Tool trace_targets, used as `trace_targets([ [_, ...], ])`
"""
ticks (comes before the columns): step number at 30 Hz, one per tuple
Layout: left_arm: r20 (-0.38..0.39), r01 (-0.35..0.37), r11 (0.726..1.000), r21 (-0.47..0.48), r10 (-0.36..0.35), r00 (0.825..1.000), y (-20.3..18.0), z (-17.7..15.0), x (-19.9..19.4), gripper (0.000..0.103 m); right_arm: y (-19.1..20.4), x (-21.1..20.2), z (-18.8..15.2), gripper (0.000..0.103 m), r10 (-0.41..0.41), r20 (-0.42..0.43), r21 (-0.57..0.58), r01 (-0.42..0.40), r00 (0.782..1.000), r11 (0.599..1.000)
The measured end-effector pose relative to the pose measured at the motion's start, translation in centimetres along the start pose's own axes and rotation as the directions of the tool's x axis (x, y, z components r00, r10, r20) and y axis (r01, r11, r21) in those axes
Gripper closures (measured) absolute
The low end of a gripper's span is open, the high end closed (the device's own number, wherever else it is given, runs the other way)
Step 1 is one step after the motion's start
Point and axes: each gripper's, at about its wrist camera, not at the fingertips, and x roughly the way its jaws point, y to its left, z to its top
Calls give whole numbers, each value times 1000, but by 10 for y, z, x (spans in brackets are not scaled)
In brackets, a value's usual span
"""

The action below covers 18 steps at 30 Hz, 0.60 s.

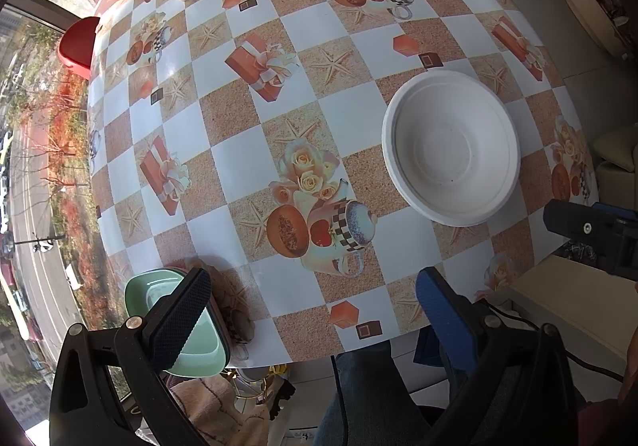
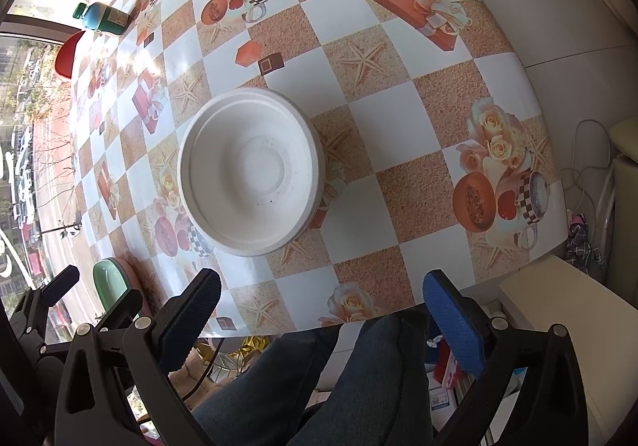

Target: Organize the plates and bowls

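The white bowl (image 2: 250,171) sits upright on the tabletop (image 2: 382,127), clear of both grippers. The green bowl (image 1: 139,290) rests at the tabletop's near left edge, partly behind the left gripper's (image 1: 315,310) black finger. The left gripper and the right gripper (image 2: 323,306) hover above the near edge, fingers spread wide and holding nothing.
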Motion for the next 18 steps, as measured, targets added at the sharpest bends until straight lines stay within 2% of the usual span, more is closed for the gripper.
trace_targets([
  [18, -14, 6, 1000, 0, -6, 1000, 0, -2, 3, 0, -1, 2, -2, 1, -1, -10, 2, 1, 1000, 1000],
])
